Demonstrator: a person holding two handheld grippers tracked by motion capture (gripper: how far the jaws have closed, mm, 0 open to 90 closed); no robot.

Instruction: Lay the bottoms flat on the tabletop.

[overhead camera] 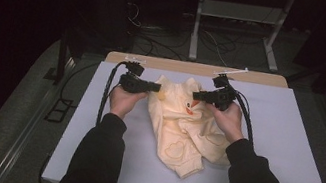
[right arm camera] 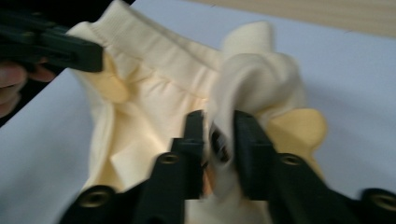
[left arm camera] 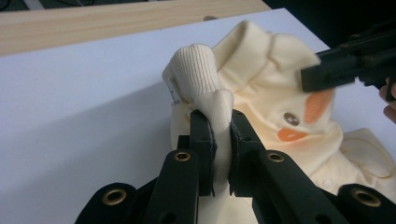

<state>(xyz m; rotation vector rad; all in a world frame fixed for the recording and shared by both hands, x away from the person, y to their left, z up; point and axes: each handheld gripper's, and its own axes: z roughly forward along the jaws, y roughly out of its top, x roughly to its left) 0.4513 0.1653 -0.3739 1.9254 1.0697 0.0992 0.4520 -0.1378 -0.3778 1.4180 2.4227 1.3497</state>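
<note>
We see the right gripper [right arm camera: 218, 135] blurred in its own view, so we cannot tell whether its pads press the cream garment [right arm camera: 154, 102]; the cloth there seems loose. The garment's print [overhead camera: 190, 107] is too small to read from above, and the table's [overhead camera: 293, 145] near edge hides behind the sleeves [overhead camera: 98, 161]

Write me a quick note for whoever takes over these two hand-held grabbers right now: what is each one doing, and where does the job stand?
Left gripper: fingers shut on a ribbed fold of the cream garment, near its top left corner.
Right gripper: cloth sits between its fingers at the top right, but with a gap showing; do not trust that grip.
The garment lies crumpled on the white table, its top end between the grippers and the rest trailing toward the person.
Done: both top corners reached.
Left: probably to spread it flat or fold it; it is neither yet.
</note>
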